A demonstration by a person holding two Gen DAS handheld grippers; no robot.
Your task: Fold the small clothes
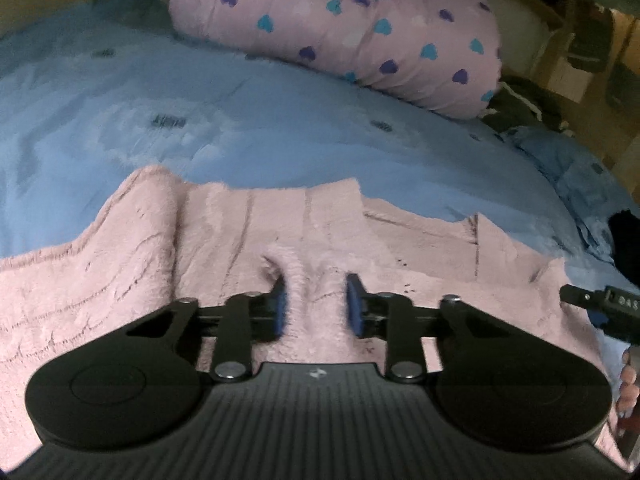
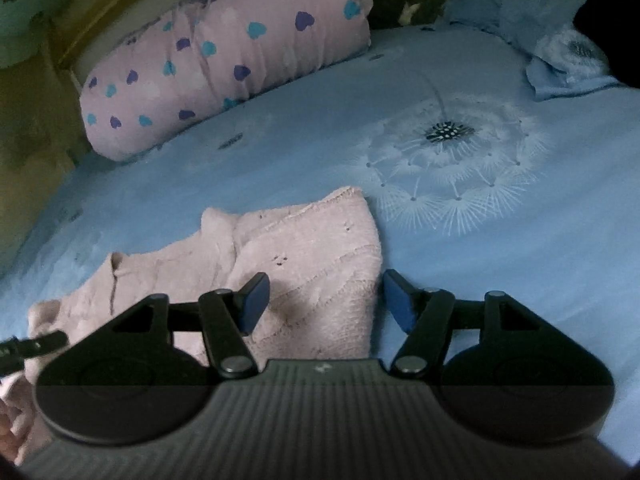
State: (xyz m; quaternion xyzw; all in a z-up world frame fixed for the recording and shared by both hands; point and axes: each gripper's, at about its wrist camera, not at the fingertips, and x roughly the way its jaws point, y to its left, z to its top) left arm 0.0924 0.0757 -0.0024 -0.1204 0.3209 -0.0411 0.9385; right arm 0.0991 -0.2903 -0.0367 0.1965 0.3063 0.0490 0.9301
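A fluffy pink garment (image 1: 240,240) lies spread on a light blue bedsheet (image 1: 280,120). My left gripper (image 1: 318,304) sits low on it. A raised ridge of the pink pile is pinched between its blue pads, which press on both sides. In the right wrist view the same garment (image 2: 312,248) lies folded over, its right edge running down between my right gripper's fingers. My right gripper (image 2: 326,302) stands open just above that edge, left pad over the fabric, right pad over the bare sheet (image 2: 520,260). The tip of each gripper shows at the edge of the other's view.
A pink pillow with blue and purple hearts (image 1: 340,32) lies at the far side of the bed. Crumpled blue bedding (image 2: 520,8) and a black object (image 2: 608,40) sit at the far right. A dandelion print (image 2: 448,132) marks the sheet. A hand (image 1: 628,384) shows at the right edge.
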